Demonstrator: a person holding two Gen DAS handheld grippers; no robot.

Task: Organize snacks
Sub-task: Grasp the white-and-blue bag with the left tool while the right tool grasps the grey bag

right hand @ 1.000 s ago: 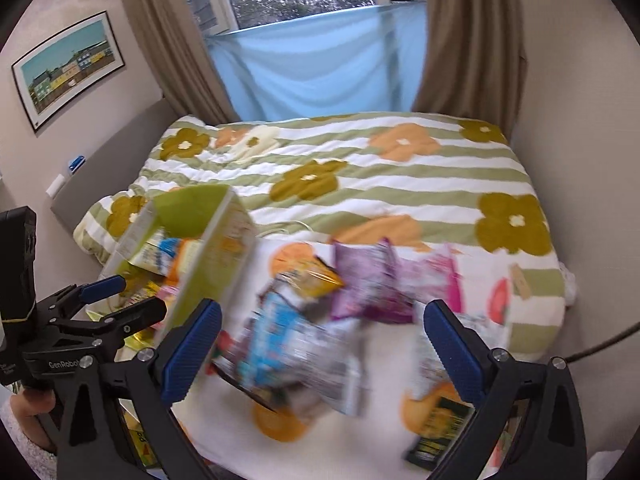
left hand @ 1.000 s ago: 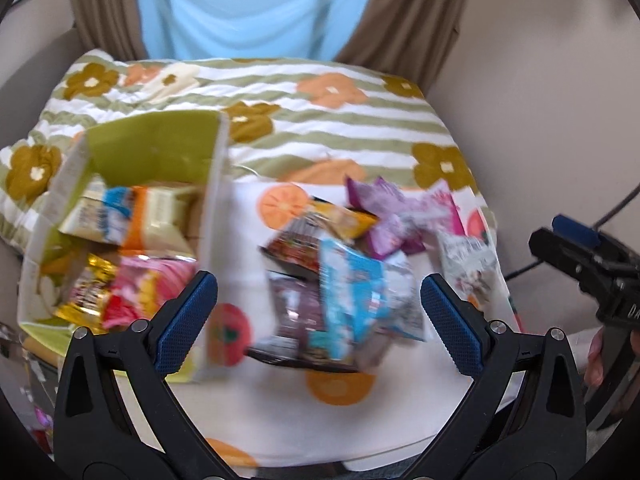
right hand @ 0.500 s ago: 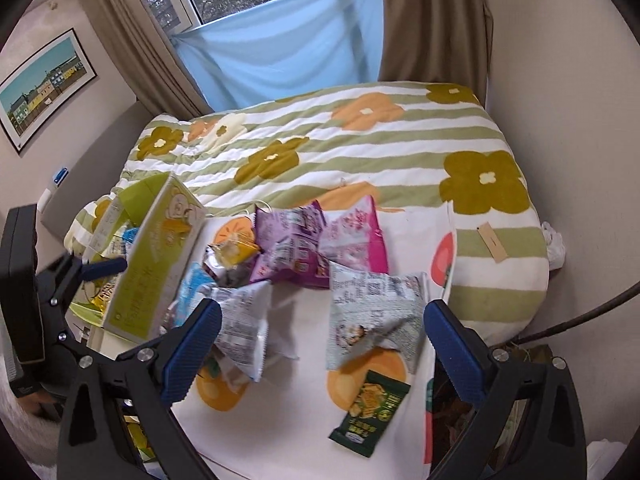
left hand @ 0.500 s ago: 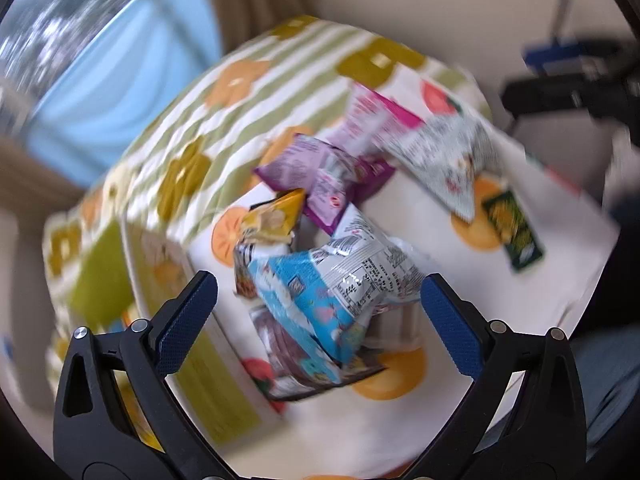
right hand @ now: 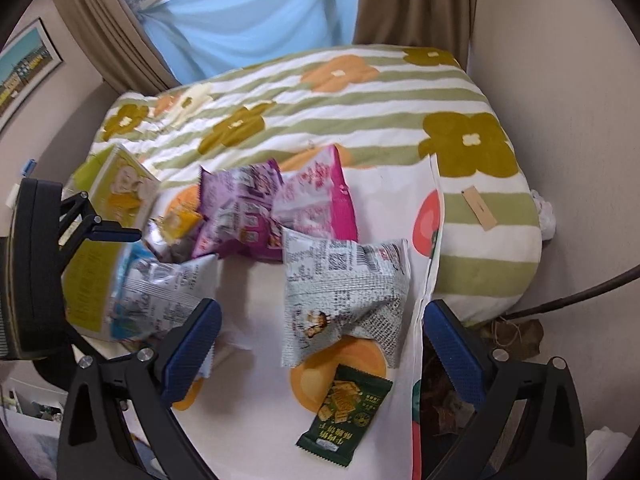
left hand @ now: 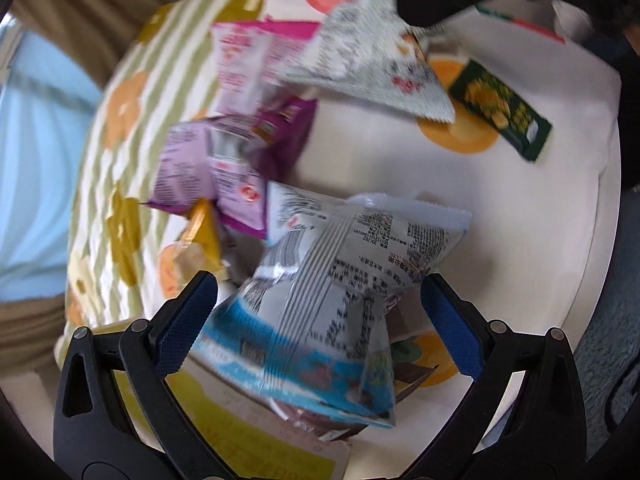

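Snack bags lie in a loose pile on a white cloth with orange fruit prints. My left gripper (left hand: 318,320) is open, low over a blue and grey bag (left hand: 320,312) that lies between its fingers. That bag also shows in the right wrist view (right hand: 160,296). My right gripper (right hand: 320,344) is open above a grey printed bag (right hand: 344,292), also visible in the left wrist view (left hand: 368,60). A purple bag (right hand: 240,212), a pink bag (right hand: 316,200), a small yellow pack (right hand: 180,220) and a dark green pack (right hand: 344,412) lie around. A yellow-green box (right hand: 108,216) stands at the left.
The cloth lies on a bed with a green striped flowered quilt (right hand: 320,112). A wall is close on the right, a curtained window (right hand: 256,12) behind. The bed's edge drops off at the right, with a cable (right hand: 580,292) there.
My left gripper has swung away from the box and come down close over the blue and grey bag. My right gripper has moved nearer to the grey printed bag.
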